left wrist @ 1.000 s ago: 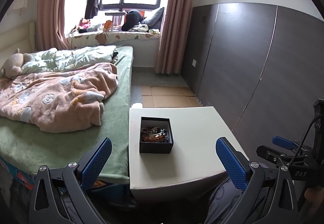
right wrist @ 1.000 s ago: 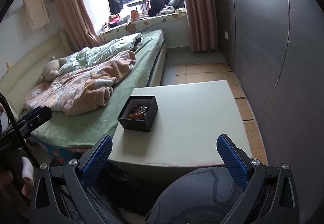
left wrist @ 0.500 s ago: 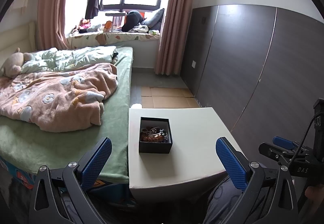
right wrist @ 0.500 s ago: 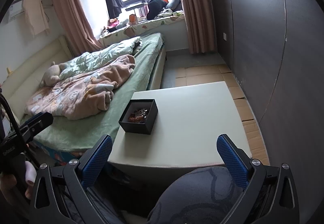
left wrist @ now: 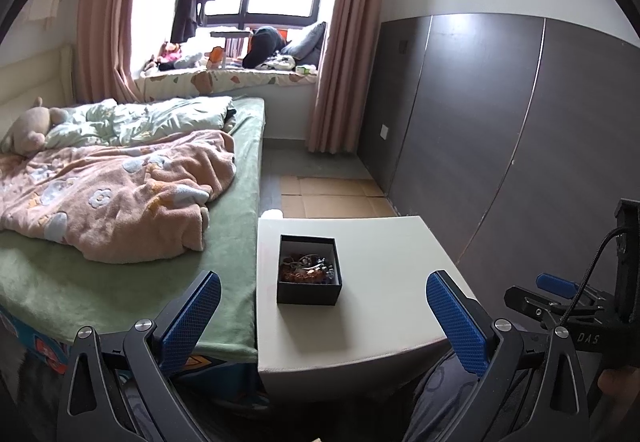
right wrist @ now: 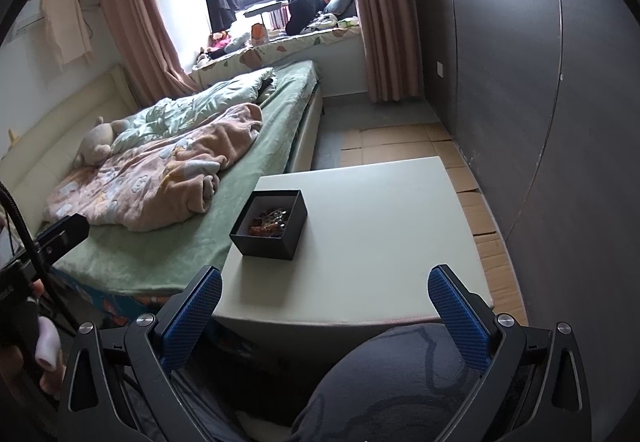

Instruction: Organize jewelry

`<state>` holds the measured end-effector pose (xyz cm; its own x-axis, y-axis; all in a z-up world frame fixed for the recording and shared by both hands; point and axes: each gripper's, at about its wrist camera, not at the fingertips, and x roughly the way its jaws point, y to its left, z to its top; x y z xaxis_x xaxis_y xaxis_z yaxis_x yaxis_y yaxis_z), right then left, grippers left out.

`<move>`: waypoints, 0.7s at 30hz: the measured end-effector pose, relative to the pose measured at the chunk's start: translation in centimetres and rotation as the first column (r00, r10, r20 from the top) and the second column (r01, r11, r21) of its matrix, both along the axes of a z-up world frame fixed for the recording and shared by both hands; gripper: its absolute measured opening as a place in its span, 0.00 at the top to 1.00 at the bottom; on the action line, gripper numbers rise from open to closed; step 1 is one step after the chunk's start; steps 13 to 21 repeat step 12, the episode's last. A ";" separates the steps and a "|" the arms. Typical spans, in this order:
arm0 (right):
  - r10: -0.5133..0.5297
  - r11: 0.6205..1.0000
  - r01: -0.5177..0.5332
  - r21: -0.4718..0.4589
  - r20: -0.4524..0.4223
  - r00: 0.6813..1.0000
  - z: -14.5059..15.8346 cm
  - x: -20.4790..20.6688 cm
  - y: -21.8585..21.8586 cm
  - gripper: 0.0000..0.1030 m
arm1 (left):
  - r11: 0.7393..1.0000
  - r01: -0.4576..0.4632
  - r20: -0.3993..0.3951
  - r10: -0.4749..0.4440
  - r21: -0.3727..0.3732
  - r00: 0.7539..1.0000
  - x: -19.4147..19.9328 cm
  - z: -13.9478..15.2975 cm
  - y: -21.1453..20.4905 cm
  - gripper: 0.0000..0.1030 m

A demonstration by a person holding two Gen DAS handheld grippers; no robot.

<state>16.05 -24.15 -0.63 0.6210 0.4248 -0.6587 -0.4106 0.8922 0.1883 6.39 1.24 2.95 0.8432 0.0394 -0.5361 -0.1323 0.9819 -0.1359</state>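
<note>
A small black open box stands on the left part of a white low table. A tangle of jewelry lies inside it, amber and silver pieces mixed. My left gripper hangs open in front of the table's near edge, well short of the box, with nothing between its blue pads. My right gripper is also open and empty, held over a knee before the table. The right gripper's body shows at the right edge of the left wrist view.
A bed with a green sheet and a pink flowered blanket butts against the table's left side. Dark wall panels rise to the right. Cardboard sheets cover the floor beyond the table. A person's knee is below.
Both views have shifted slightly; the box and table sit a little higher and closer in the right wrist view. Both grippers stay open and empty.
</note>
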 end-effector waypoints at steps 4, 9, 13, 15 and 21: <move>0.000 1.000 0.000 0.003 -0.001 1.000 0.1 -0.1 0.0 0.00 | 1.000 -0.002 0.005 0.002 -0.001 1.000 -0.1 0.1 0.0 0.00; 0.000 1.000 0.000 0.001 0.000 1.000 0.1 -0.1 0.1 0.00 | 1.000 0.010 0.007 -0.010 0.001 1.000 -0.2 0.1 -0.4 0.00; -0.009 1.000 0.009 -0.009 0.001 1.000 0.1 -0.1 0.1 0.00 | 1.000 0.018 0.013 -0.018 0.000 1.000 -0.4 0.1 -0.7 0.00; -0.009 1.000 0.009 -0.009 0.001 1.000 0.1 -0.1 0.1 0.00 | 1.000 0.018 0.013 -0.018 0.000 1.000 -0.4 0.1 -0.7 0.00; -0.009 1.000 0.009 -0.009 0.001 1.000 0.1 -0.1 0.1 0.00 | 1.000 0.018 0.013 -0.018 0.000 1.000 -0.4 0.1 -0.7 0.00</move>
